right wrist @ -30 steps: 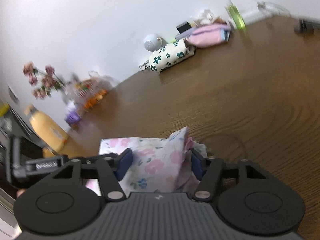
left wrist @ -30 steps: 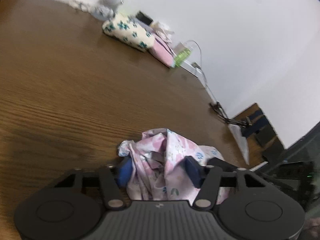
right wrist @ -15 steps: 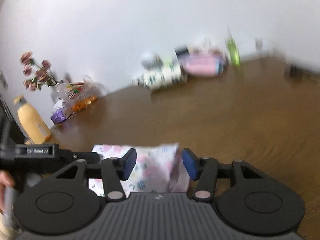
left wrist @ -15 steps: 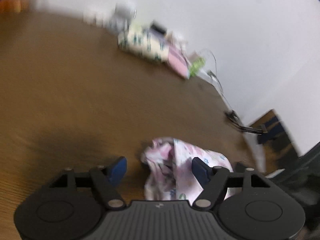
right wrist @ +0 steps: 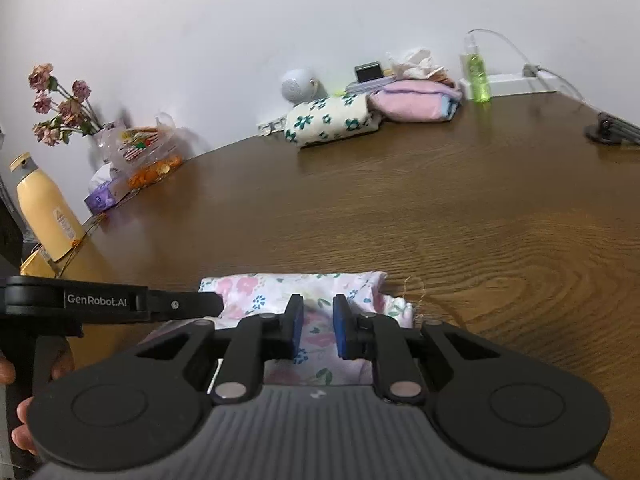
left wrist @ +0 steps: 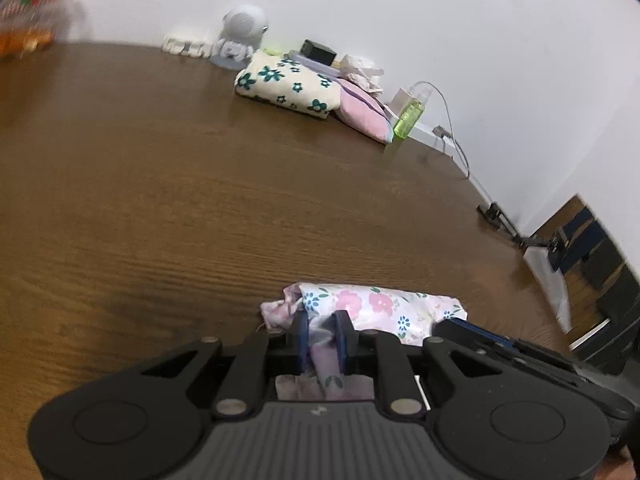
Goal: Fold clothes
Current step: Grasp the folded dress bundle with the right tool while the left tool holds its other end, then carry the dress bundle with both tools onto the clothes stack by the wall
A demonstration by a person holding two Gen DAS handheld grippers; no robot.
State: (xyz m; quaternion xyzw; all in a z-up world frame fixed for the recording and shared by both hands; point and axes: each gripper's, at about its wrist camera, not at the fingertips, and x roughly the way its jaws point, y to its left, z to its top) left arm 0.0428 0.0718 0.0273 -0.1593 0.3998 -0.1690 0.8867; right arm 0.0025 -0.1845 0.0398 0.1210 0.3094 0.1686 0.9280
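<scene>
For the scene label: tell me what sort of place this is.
Probably a lived-in home room, not a workshop. A wooden table against a plain wall holds folded laundry, a vase of dried flowers beside bagged snacks, and a floral garment being folded.

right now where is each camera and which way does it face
Left wrist: sits on the left hand-held gripper, looking forward and down across the table toward the wall; its closing jaws have the floral cloth between them. The right hand-held gripper shows at lower right.
Right wrist: sits on the right hand-held gripper, facing the same wall; its closing jaws are over the cloth. The left hand-held gripper and the person's fingers show at left.
Shared: the cloth, the folded pile, the green bottle.
</scene>
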